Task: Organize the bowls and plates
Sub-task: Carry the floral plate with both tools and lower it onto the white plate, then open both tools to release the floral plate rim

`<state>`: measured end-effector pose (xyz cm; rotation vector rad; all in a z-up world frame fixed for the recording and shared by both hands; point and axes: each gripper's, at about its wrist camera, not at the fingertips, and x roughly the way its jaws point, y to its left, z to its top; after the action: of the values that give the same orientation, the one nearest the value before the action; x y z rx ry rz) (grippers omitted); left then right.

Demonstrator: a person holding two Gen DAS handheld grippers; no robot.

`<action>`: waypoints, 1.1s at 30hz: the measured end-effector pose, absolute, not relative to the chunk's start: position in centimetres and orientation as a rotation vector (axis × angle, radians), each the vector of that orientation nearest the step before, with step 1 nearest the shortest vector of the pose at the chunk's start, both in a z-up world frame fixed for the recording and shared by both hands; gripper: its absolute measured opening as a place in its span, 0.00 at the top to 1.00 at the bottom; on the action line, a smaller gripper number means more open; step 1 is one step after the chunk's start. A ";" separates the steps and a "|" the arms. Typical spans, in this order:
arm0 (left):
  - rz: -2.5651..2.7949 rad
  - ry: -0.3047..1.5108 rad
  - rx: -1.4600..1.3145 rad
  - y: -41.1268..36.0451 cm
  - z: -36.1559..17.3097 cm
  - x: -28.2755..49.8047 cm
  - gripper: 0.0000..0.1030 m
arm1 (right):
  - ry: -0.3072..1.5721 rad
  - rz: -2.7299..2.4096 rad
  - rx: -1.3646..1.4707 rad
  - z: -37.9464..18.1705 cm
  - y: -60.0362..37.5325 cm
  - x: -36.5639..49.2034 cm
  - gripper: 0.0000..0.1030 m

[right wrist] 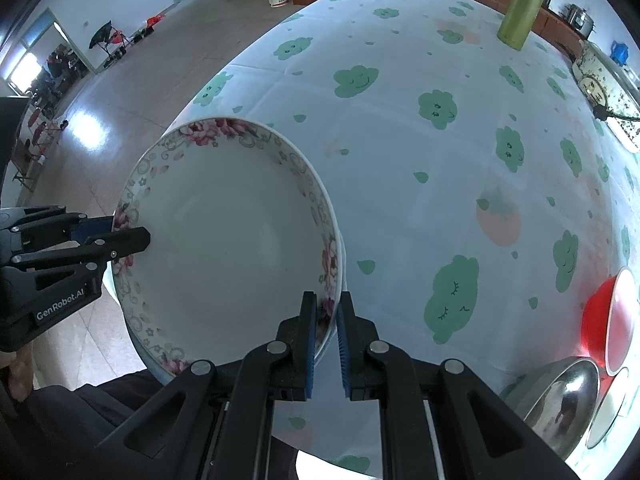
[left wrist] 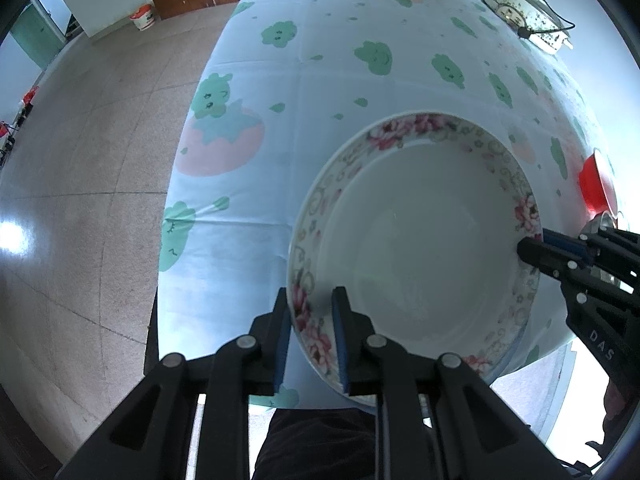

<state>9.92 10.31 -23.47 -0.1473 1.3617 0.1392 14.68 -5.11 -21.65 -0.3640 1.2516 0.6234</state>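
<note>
Above the near edge of a desk point(right wrist: 400, 128) covered with a pale blue cloth printed with green clouds and strawberries, a white plate with a pink floral rim point(left wrist: 420, 248) is held by two handheld grippers, one on each side. The plate appears lifted and tilted, with part of it hanging past the desk edge over the person's lap; whether any part touches the cloth cannot be told.

The left gripper point(left wrist: 310, 332) has its fingers straddling the plate's rim, one outside and one inside. A gap shows beside the inner blue pad, so a firm pinch there cannot be confirmed. The right gripper point(right wrist: 327, 328) has its fingers close together around the opposite rim, apparently pinching it.

To the right, near the desk's front edge, a red bowl point(right wrist: 600, 320) sits beside a shiny steel bowl point(right wrist: 560, 400). At the far end stand a green cylindrical container point(right wrist: 520, 12) and a speckled white cooking appliance with a cord point(left wrist: 520, 12).

The risks, as a judgement: glazed ceramic is slippery and each hold covers only a thin strip of rim. If the two hands move unevenly, or the looser left hold gives way, the plate could pivot, slip out and fall to the tiled floor point(left wrist: 88, 152). Swinging it right could knock it against the bowls.
</note>
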 end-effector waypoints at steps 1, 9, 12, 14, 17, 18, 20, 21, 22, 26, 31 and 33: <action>0.138 1.362 -0.149 10.4 -23.5 9.9 0.83 | 1.246 0.623 -0.373 -21.6 -5.0 14.5 0.87; 0.129 1.357 -0.145 10.3 -23.5 9.9 0.83 | 1.230 0.603 -0.380 -21.7 -4.9 14.4 0.86; 0.129 1.357 -0.143 10.2 -23.5 9.9 0.81 | 1.228 0.600 -0.374 -21.7 -5.0 14.4 0.86; 0.131 1.357 -0.135 10.1 -23.5 9.8 0.75 | 1.228 0.606 -0.360 -21.7 -5.1 14.2 0.82; 0.119 1.353 -0.135 9.6 -23.4 9.6 0.65 | 1.223 0.608 -0.348 -21.5 -5.3 13.9 0.71; 0.117 1.350 -0.121 9.3 -23.3 9.4 0.62 | 1.222 0.609 -0.346 -21.5 -5.3 13.7 0.67; 0.120 1.347 -0.109 9.0 -23.3 9.3 0.60 | 1.217 0.612 -0.345 -21.4 -5.4 13.5 0.62; 0.119 1.346 -0.107 8.9 -23.2 9.2 0.59 | 1.212 0.613 -0.347 -21.4 -5.4 13.3 0.62; 0.121 1.345 -0.104 8.8 -23.2 9.2 0.59 | 1.211 0.613 -0.347 -21.4 -5.5 13.2 0.62; 0.140 1.343 -0.094 8.4 -23.2 8.5 0.48 | 1.198 0.605 -0.323 -21.1 -6.1 12.9 0.61; 0.149 1.338 -0.068 7.7 -22.7 7.5 0.36 | 1.179 0.602 -0.266 -20.4 -7.1 12.4 0.58; 0.132 1.335 -0.074 7.6 -22.5 7.5 0.35 | 1.180 0.593 -0.249 -20.3 -7.4 12.4 0.54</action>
<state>7.52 7.64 -22.52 -0.0740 1.3352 0.1317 12.36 -7.35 -20.32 -0.2487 1.1796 0.5927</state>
